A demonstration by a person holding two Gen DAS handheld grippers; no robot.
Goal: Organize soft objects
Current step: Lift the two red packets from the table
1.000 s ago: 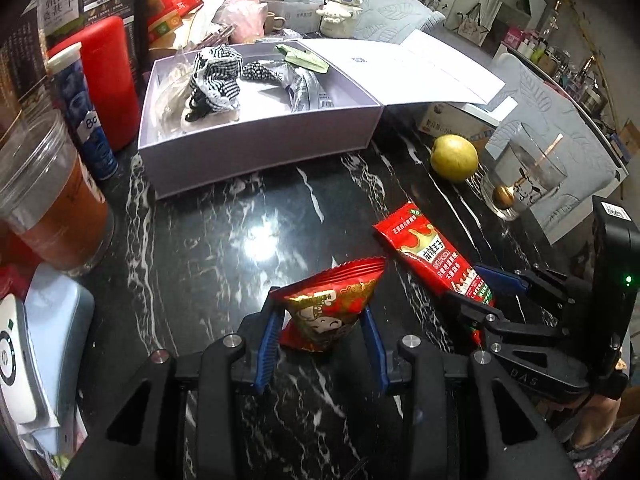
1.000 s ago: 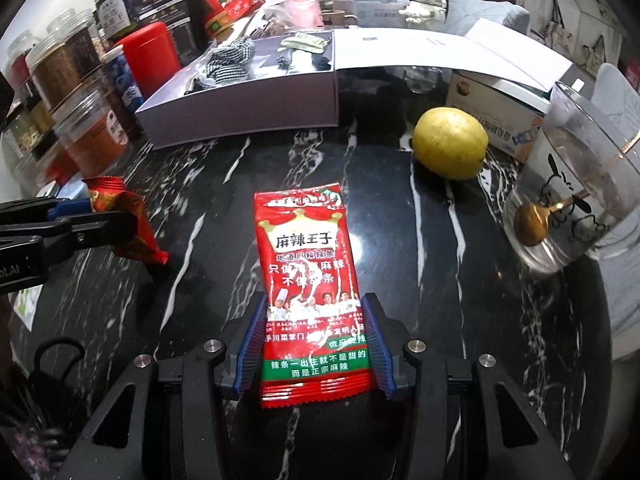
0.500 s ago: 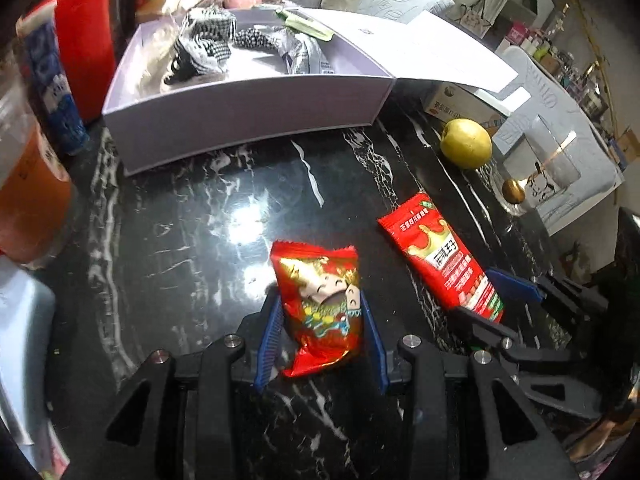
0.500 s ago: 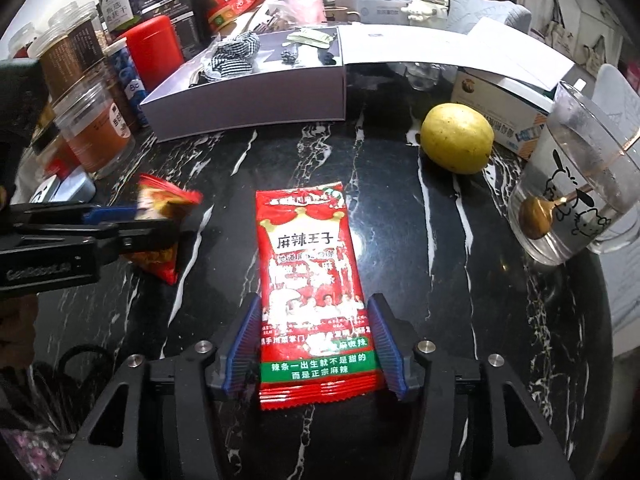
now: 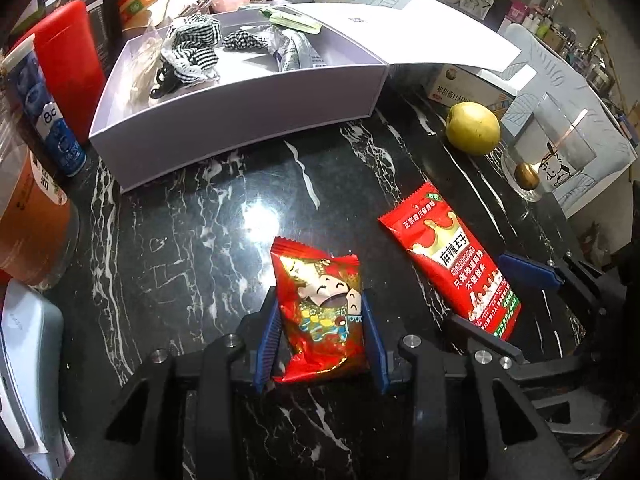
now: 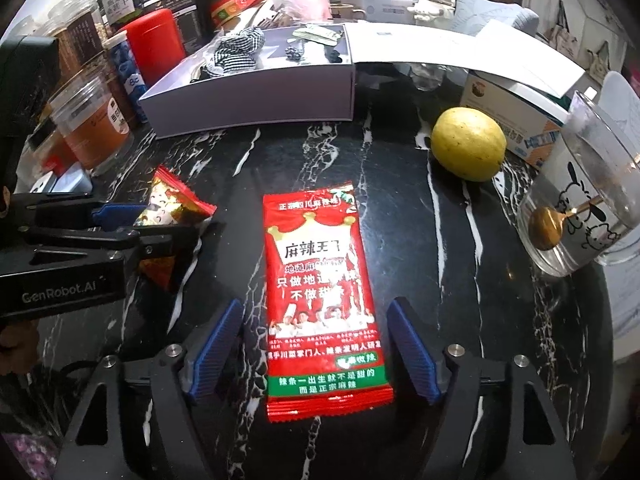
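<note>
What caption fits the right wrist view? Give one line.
Open right claw straddles long red snack packet on black marble table.

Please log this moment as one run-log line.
left hand-held gripper: shut on small snack packet | right hand-held gripper: open astride long red packet

Open gift box [image 6: 256,96]: 12 o'clock on marble tabletop [image 6: 420,240], holding checked cloth [image 6: 236,54]. Spicy-strip packet [image 6: 320,292]: centre; cartoon snack packet [image 6: 168,208] at 9 o'clock. Lemon [image 6: 468,144] and glass with spoon [image 6: 584,208]: 2 o'clock; jars [image 6: 96,128] at 10 o'clock.
</note>
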